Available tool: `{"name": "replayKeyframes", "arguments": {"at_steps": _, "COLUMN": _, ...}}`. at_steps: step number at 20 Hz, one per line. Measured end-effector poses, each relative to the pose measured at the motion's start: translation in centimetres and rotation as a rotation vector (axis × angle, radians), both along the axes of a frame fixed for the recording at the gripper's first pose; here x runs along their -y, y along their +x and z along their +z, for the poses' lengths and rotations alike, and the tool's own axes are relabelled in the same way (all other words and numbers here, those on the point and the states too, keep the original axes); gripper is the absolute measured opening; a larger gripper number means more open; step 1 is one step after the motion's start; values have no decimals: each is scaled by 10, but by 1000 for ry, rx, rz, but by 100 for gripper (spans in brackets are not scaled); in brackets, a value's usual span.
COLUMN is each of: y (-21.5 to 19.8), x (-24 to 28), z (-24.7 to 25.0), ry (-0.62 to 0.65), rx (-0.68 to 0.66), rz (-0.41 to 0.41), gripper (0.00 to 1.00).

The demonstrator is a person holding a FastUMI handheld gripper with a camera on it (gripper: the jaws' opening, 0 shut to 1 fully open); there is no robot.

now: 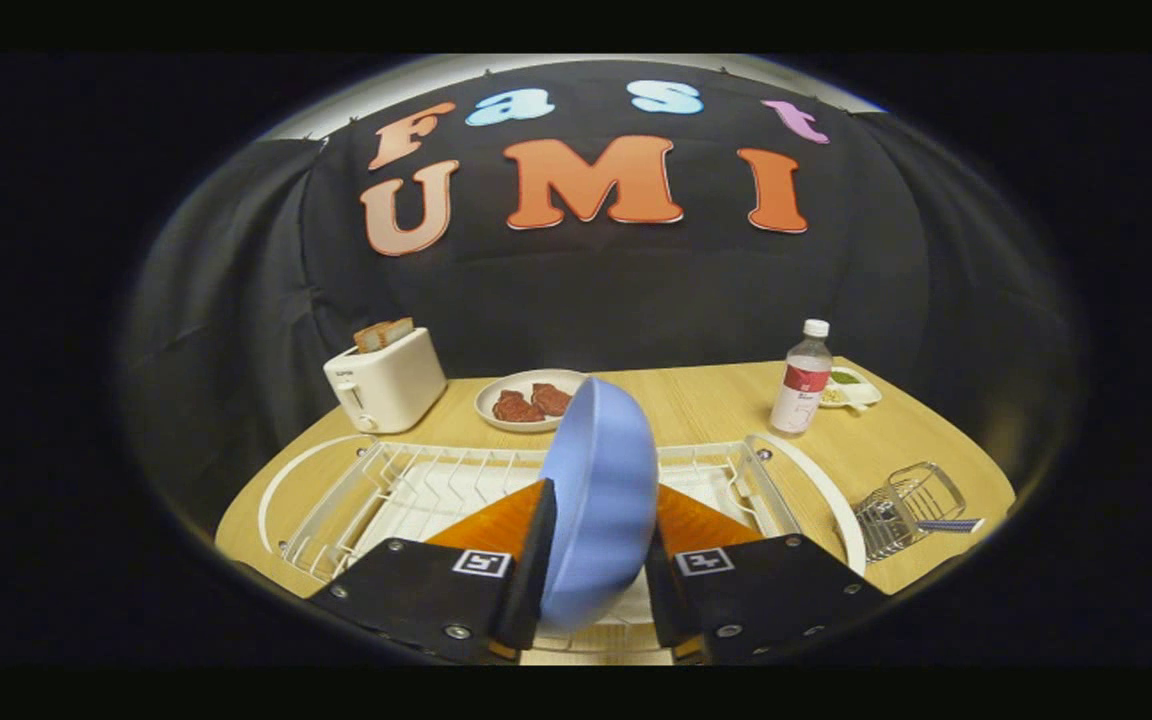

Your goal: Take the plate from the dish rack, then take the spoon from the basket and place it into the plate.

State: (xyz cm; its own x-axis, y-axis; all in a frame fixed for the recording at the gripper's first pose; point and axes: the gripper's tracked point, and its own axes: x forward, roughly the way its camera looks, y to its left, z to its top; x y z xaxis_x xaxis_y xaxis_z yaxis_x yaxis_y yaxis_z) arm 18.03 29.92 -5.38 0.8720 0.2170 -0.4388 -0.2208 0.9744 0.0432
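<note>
Gripper view | jaws clamp blue plate (601,500) on edge | above dish rack (406,490)

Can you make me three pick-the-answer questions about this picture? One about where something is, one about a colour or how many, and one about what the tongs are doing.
1. Where is the toaster?
A. inside the dish rack
B. on the table beyond the dish rack
C. in the basket

2. What colour is the plate between the fingers?
A. blue
B. red
C. green

3. What are the tongs doing?
A. hanging open over nothing
B. shut on the bottle
C. shut on the plate

Answers:
1 B, it stands past the rack's far edge.
2 A, its surface is light blue.
3 C, both fingers press the plate, held on edge over the rack.
</note>
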Motion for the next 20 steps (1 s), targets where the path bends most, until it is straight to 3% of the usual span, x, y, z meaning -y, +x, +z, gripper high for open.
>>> {"name": "replayKeyframes", "arguments": {"at_steps": 2, "y": 0, "x": 11, "z": -1, "ry": -36, "rx": -11, "rz": -83, "gripper": 36}}
{"name": "replayKeyframes", "arguments": {"at_steps": 6, "y": 2, "x": 16, "z": 14, "ry": -93, "rx": 27, "rz": -145, "gripper": 29}}
{"name": "replayKeyframes", "arguments": {"at_steps": 16, "y": 3, "x": 12, "z": 39, "ry": -183, "rx": 114, "rz": -179, "gripper": 24}}
{"name": "replayKeyframes", "arguments": {"at_steps": 20, "y": 2, "x": 15, "z": 54, "ry": -147, "rx": 129, "rz": -181, "gripper": 24}}
